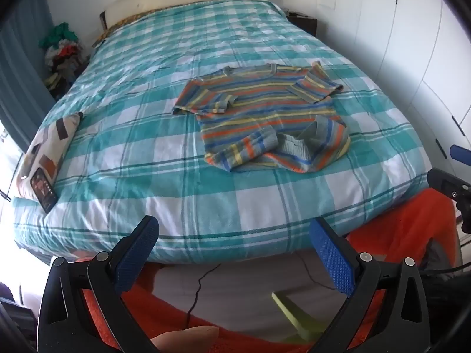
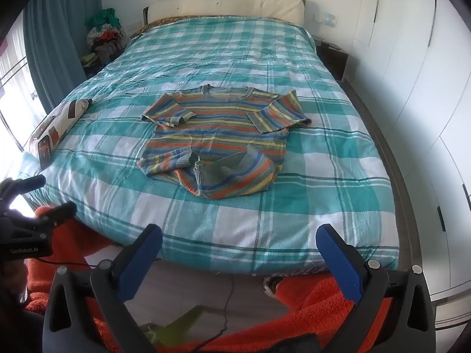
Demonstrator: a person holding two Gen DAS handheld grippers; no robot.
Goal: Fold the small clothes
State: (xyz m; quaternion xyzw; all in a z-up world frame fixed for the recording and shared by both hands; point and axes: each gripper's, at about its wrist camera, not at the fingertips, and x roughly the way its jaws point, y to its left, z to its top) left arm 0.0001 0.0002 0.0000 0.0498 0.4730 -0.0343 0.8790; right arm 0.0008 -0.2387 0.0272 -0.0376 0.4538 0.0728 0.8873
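Note:
A small striped sweater [image 1: 265, 111] in orange, blue, yellow and grey lies on the teal plaid bed [image 1: 147, 153], neck toward the headboard. Both sleeves are folded in across the chest and its bottom hem is rumpled and partly turned up. It also shows in the right wrist view [image 2: 217, 144]. My left gripper [image 1: 234, 235] is open and empty, held off the foot of the bed, well short of the sweater. My right gripper [image 2: 238, 239] is open and empty too, also off the foot edge. The right gripper shows at the left view's right edge [image 1: 450, 188].
A patterned pillow [image 1: 50, 150] with a phone [image 1: 44, 191] on it lies at the bed's left edge. A pile of clothes [image 1: 61, 56] stands far left by the curtain. White wardrobes [image 2: 412, 88] line the right. Orange fabric [image 2: 309, 303] and a cable [image 1: 200, 288] lie below the foot.

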